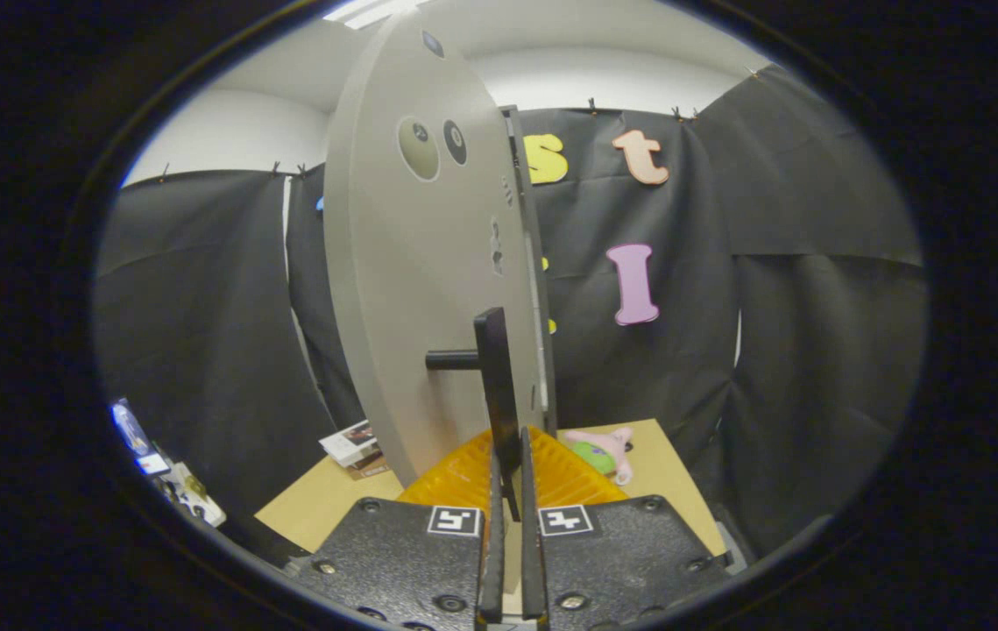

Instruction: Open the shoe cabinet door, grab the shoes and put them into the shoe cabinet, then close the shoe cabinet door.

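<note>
gripping the door handle [497, 386], gripper [508, 491] fingers nearly closed on it

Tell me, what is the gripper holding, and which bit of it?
The gripper pinches the black handle of the grey shoe cabinet door, gripping the bar's lower end between both fingers.

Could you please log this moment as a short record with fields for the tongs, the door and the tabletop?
tongs: nearly closed on the lower end of the black door handle
cabinet door: swung open, seen close to edge-on
table: pink and green plush toy beyond the door; booklet at the far edge
shoes: cannot tell
</note>
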A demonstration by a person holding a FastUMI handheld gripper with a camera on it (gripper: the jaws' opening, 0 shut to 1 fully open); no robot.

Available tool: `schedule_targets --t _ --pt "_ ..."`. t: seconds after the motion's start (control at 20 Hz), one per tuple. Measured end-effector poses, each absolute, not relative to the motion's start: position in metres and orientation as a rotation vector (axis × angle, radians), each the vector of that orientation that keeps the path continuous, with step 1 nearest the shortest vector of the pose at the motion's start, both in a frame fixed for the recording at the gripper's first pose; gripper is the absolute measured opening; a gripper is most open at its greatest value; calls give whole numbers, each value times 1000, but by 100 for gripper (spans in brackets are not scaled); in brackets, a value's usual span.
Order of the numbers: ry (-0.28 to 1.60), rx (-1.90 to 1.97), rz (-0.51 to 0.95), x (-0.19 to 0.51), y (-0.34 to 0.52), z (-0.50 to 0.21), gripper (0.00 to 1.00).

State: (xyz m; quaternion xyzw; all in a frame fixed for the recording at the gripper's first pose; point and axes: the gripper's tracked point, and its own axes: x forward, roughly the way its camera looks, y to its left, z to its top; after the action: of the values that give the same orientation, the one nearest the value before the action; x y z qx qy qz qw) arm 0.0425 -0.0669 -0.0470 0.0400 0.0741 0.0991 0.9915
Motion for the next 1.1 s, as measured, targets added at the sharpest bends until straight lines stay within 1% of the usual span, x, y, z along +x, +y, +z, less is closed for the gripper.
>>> schedule_targets --t 0.1,0.15,0.2,0.3,0.4,0.75,1.1 --pt "152 60 157 42 -91 -47 8" --pt "167 64 184 45 -94 -47 4" --pt "175 85 212 44 -91 -47 4" --pt "175 84 253 49 -87 -51 7" --pt "164 54 239 55 -97 -51 7" --pt "159 63 272 57 -92 -54 7" --pt "97 118 212 61 -94 -51 8"
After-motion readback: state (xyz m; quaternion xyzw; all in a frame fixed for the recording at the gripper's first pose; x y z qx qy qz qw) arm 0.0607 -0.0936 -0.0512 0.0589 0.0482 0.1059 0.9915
